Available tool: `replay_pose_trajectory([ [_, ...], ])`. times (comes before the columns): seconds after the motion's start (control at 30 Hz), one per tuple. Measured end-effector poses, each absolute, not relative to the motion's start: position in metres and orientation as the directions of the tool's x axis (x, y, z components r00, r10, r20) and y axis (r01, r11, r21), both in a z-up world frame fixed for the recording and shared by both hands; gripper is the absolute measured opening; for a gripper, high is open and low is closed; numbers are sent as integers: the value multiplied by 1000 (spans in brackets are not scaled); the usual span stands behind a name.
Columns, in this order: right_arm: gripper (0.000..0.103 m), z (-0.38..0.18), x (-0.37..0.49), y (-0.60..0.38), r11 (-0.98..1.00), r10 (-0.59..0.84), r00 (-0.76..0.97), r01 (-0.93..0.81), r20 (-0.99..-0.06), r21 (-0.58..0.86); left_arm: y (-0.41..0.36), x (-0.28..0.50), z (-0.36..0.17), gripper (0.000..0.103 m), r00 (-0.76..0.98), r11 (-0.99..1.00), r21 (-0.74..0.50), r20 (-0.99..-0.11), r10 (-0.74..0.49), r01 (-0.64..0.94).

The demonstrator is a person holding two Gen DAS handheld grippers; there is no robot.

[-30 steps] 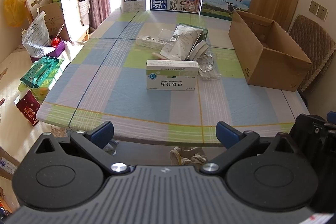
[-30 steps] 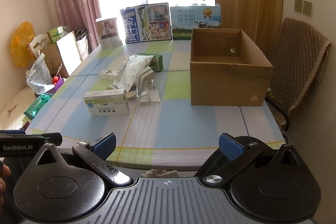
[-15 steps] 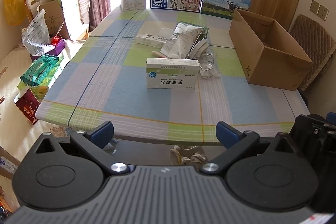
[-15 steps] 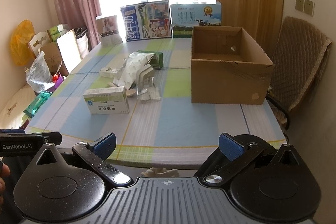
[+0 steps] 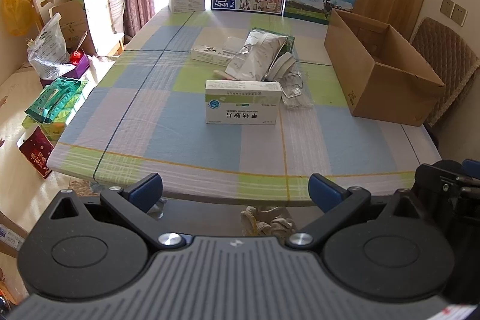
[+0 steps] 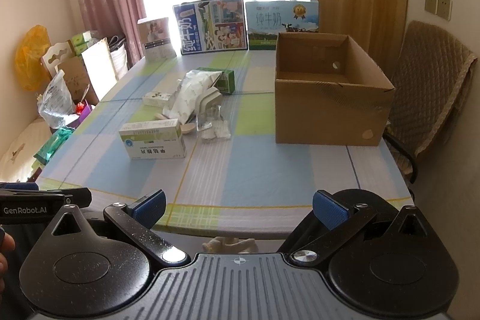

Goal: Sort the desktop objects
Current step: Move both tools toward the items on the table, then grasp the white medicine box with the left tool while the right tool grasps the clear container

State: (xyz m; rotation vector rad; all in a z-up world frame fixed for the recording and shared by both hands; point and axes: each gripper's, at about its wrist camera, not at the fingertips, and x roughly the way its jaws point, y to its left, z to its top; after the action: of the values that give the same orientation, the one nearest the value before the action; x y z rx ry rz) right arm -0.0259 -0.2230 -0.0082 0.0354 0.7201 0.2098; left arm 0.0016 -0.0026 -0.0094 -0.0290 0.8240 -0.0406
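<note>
Left gripper (image 5: 235,189) & right gripper (image 6: 239,207) both spread wide, holding nothing. White medicine box (image 5: 242,106) stands mid-table, near the pile. Prob. light, stiff; pinch its long flat sides.

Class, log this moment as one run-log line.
left claw open, empty | right claw open, empty | medicine box on table | cardboard box empty
</note>
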Motion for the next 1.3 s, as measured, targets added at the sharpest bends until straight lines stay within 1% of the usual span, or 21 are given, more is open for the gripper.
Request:
replay_pose_trajectory([
  [0.37, 101, -16, -18, -221, 975, 216, 712, -194, -668, 109, -3, 7, -17, 102, 663, 998, -43, -746, -59, 40],
  [0.83, 101, -31, 8, -215, 969, 230, 692, -230, -684, 94, 15, 31, -28, 102, 650, 993, -99, -751, -115, 61],
  [1.03, 101, -37, 26, -219, 971, 227, 677, -213, -700, 109, 18, 52, -28, 102, 654, 995, -78, -749, -103, 68],
  [1.17, 101, -42, 34, -218, 971, 223, 689, -221, -690, 94, 19, 64, -30, 102, 650, 993, -67, -752, -111, 92],
  [1.3, 101, -50, 45, -214, 964, 237, 678, -253, -696, 82, 19, 74, -30, 102, 648, 987, -65, -747, -147, 148],
])
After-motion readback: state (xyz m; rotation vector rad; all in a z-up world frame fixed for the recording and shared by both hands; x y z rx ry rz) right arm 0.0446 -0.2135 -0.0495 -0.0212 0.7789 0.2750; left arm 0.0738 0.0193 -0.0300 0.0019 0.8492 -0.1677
